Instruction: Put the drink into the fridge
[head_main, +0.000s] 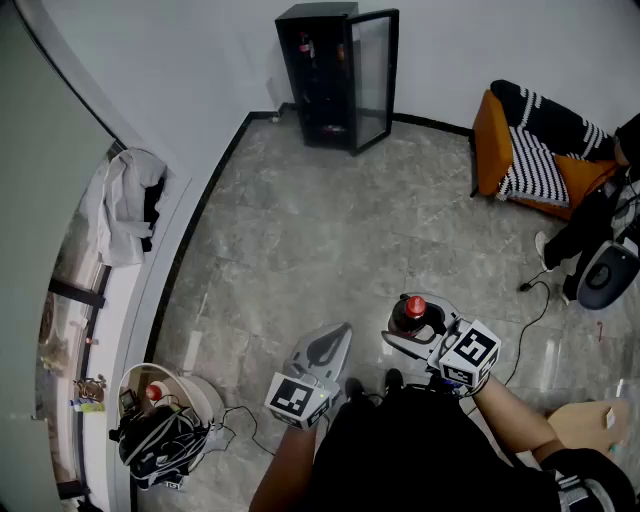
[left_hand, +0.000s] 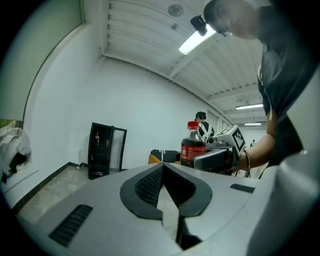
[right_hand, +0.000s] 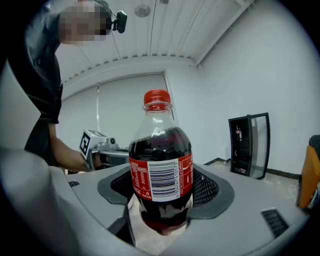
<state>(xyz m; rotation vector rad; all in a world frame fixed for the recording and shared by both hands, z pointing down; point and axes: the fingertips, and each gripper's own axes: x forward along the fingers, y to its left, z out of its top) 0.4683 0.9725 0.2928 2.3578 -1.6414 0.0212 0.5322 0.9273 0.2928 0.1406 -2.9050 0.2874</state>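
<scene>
A dark cola bottle (right_hand: 161, 170) with a red cap and red label stands upright between the jaws of my right gripper (right_hand: 162, 200), which is shut on it. From the head view the bottle (head_main: 410, 314) is held in the air low in the frame, by the right gripper (head_main: 418, 335). My left gripper (head_main: 325, 350) hangs beside it, shut and empty; in its own view the left gripper (left_hand: 162, 187) has pads meeting, with the bottle (left_hand: 193, 147) off to its right. The black fridge (head_main: 335, 75) stands at the far wall, glass door (head_main: 373, 80) swung open.
An orange chair with striped cushions (head_main: 530, 150) sits at the right wall. A cable (head_main: 535, 300) trails over the grey floor. A bucket and tangled gear (head_main: 165, 420) lie at the lower left. Clothes (head_main: 125, 205) drape a ledge on the left.
</scene>
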